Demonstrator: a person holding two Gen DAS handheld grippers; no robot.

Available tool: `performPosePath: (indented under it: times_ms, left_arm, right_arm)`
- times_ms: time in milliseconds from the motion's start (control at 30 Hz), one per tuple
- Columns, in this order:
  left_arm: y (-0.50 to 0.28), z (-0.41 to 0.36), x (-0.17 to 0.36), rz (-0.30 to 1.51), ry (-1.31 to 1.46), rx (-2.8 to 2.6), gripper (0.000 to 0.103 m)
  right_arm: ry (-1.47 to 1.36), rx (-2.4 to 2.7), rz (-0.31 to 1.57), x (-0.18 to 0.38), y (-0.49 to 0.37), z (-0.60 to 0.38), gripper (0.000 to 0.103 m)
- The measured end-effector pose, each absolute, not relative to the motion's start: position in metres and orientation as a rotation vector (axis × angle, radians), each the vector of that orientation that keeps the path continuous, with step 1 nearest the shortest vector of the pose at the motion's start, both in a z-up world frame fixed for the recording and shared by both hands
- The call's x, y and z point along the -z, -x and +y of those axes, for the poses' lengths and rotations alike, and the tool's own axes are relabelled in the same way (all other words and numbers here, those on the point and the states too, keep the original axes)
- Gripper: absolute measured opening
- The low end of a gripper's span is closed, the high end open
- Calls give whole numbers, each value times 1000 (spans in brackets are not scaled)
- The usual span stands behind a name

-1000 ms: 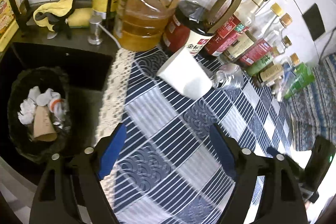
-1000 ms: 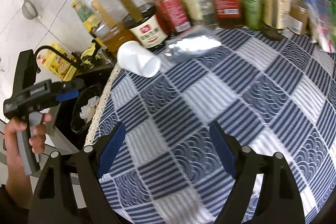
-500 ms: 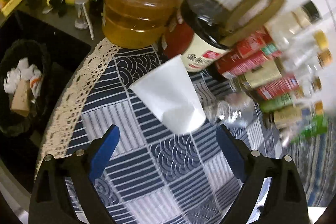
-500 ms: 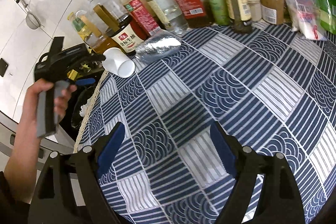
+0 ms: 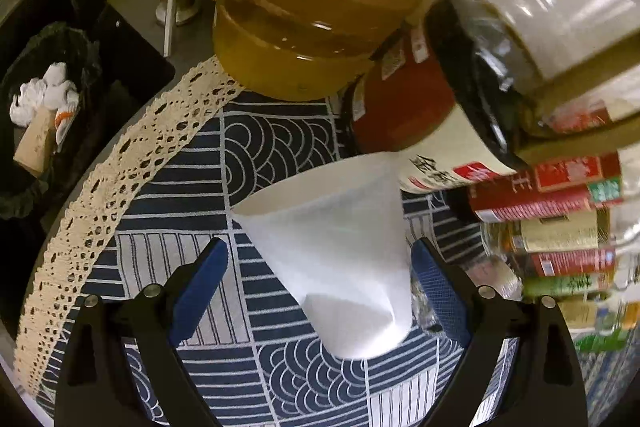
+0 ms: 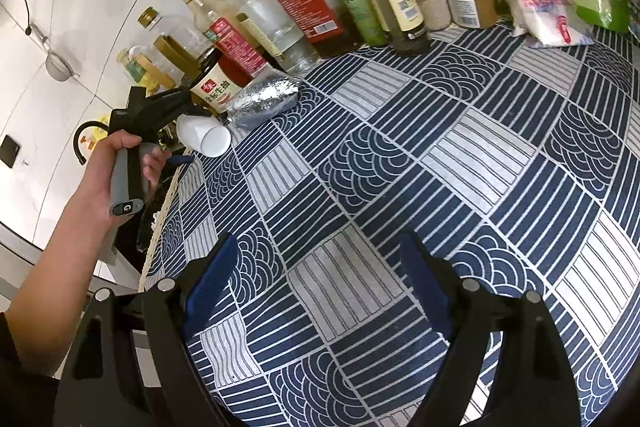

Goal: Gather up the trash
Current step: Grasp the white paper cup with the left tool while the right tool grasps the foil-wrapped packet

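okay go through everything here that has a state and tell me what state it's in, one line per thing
White paper cup: lying on its side, between the left tool's pads, not gripped.
Left tool: open, jaws have just been opening.
Right tool: open, empty, above the tablecloth.
Crumpled foil: lying beside the cup, untouched.
Trash bin: partly filled with paper trash.
Oil jug: upright, part full.

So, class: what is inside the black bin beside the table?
The black bin holds crumpled white paper and a brown cardboard piece. Anything beneath them is covered.
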State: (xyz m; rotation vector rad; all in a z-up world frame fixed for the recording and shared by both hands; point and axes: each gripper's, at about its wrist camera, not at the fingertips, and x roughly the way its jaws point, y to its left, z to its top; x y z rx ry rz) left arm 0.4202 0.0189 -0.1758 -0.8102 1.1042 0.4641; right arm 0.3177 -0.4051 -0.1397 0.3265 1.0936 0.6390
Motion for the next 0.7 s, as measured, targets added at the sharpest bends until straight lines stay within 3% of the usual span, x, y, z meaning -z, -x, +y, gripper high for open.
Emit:
performPosePath:
  times_ms: [200, 300, 333, 700]
  left_arm:
    - [-423, 21, 187, 1088, 862, -471, 84]
    - [-425, 21, 187, 1080, 849, -459, 63]
    - [-425, 20, 187, 1083, 844, -454, 61]
    - [-396, 23, 180, 1060, 806, -370, 60]
  right_arm:
    - [-336, -631, 1102, 143, -322, -408, 82]
    - [-328, -631, 1098, 142, -325, -405, 82]
    - [-328, -633, 1099, 141, -326, -404, 82]
    - [-213, -679, 1083, 129, -344, -372, 82]
